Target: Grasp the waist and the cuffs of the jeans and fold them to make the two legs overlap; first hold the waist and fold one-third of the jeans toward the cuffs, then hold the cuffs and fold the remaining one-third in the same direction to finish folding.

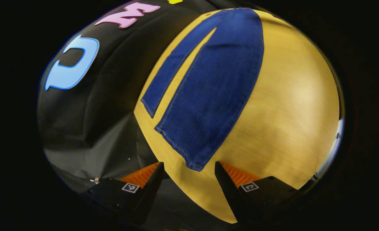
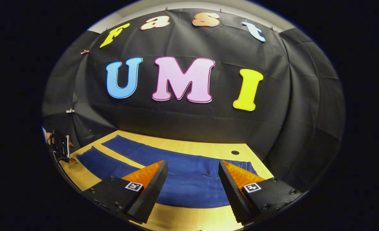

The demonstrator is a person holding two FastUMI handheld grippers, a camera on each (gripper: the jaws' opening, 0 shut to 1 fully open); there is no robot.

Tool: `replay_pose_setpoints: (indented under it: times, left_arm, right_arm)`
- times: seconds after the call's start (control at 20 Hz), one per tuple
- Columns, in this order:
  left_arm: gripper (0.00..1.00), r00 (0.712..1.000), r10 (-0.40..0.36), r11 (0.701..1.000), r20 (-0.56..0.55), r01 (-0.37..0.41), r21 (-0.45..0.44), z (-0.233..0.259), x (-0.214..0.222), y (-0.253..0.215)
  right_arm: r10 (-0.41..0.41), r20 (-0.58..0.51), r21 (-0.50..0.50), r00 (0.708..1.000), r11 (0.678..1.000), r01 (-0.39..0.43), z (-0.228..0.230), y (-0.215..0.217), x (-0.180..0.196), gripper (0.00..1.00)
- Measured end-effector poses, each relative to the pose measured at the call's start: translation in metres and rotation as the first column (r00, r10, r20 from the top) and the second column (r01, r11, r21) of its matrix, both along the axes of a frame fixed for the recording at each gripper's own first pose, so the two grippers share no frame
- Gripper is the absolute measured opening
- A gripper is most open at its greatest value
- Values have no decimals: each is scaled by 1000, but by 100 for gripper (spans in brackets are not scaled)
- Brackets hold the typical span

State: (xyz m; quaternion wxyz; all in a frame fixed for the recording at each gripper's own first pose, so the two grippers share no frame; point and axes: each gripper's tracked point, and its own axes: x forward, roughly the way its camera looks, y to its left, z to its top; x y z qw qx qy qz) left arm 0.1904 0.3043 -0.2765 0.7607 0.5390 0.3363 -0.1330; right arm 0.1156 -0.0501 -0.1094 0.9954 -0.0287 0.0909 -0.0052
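Jeans (image 1: 208, 93) flat on wooden worktop (image 1: 292, 106), legs apart. Left gripper (image 1: 189, 179) and right gripper (image 2: 192, 186) both spread, empty. Risk: snagging one layer only, skewing overlap.

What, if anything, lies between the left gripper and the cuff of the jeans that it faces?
Nothing visible. In the left gripper view the left gripper is open, and the near cuff of the jeans lies flat on the wooden table just ahead of its fingertips, with bare table between.

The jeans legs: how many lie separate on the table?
2. In the left gripper view, the narrower leg lies left, toward the booth wall; the wider leg lies right of it, a strip of table between.
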Motion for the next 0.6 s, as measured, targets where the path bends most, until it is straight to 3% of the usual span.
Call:
replay_pose_setpoints:
  times: [0.1,0.35,0.5,0.6]
  left_arm:
    - [98,998,-49,998,-37,51,45,-7,13,0]
    - [93,979,-179,973,-98,191,131,-14,40,-9]
    - [71,976,-199,967,-88,210,144,-17,54,-15]
    - [65,979,-179,973,-93,190,130,-22,56,-15]
  right_arm:
    - [24,-9,30,1000,999,-24,-14,5,1,97]
    - [34,-49,-3,998,999,-34,-50,-7,4,97]
    - [5,-64,-55,998,998,-9,-69,-33,12,97]
    - [-19,-65,-94,998,995,12,-78,-54,17,97]
